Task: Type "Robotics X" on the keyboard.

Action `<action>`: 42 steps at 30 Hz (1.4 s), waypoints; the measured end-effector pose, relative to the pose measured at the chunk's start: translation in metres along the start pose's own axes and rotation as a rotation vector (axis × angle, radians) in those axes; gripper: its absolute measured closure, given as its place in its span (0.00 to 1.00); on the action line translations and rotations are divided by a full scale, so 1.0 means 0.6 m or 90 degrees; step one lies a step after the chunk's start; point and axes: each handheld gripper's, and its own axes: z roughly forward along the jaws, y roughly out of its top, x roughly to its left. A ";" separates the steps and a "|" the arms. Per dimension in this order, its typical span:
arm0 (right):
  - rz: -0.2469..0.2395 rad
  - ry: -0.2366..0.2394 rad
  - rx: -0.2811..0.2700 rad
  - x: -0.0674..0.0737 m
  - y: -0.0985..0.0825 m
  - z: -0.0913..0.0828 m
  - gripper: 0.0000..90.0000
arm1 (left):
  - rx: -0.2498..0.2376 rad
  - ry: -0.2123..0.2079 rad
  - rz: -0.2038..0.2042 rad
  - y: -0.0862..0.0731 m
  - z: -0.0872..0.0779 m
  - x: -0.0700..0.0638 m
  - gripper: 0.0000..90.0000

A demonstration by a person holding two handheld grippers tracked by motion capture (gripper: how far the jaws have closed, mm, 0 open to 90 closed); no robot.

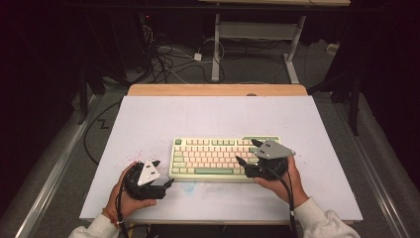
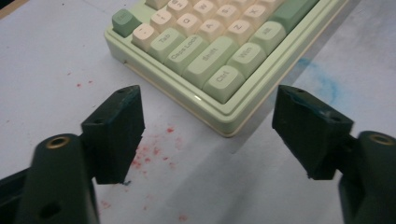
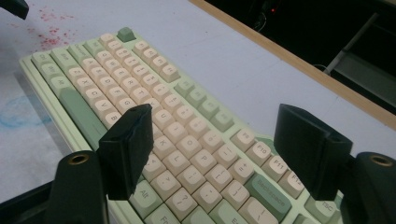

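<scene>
White worktop (image 1: 148,119), keyboard (image 1: 213,156) near its front edge. Left gripper (image 1: 166,173) wide, empty, off keyboard's left corner; right gripper (image 1: 247,151) wide, empty, over right-hand keys. Judged: between grasps; next, close on keyboard's ends.

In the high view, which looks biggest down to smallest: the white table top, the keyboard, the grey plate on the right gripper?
1. White table top, by far.
2. Keyboard.
3. Grey plate on the right gripper, smallest.

Keyboard (image 1: 213,157) on white table (image 1: 163,119)
</scene>
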 end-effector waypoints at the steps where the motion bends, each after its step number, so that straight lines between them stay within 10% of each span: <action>1: -0.001 -0.003 -0.001 0.001 -0.002 -0.004 0.31 | -0.005 -0.011 -0.009 0.002 -0.003 -0.001 0.30; 14: -0.016 -0.032 -0.004 0.006 -0.047 -0.056 0.29 | -0.011 -0.043 -0.038 0.014 -0.010 0.007 0.66; 24: -0.014 -0.046 -0.002 0.005 -0.083 -0.087 0.29 | 0.022 -0.069 0.003 0.033 0.000 0.000 0.97; 42: -0.012 -0.059 0.025 0.014 -0.119 -0.111 0.29 | 0.061 -0.123 0.056 0.118 0.041 -0.032 0.96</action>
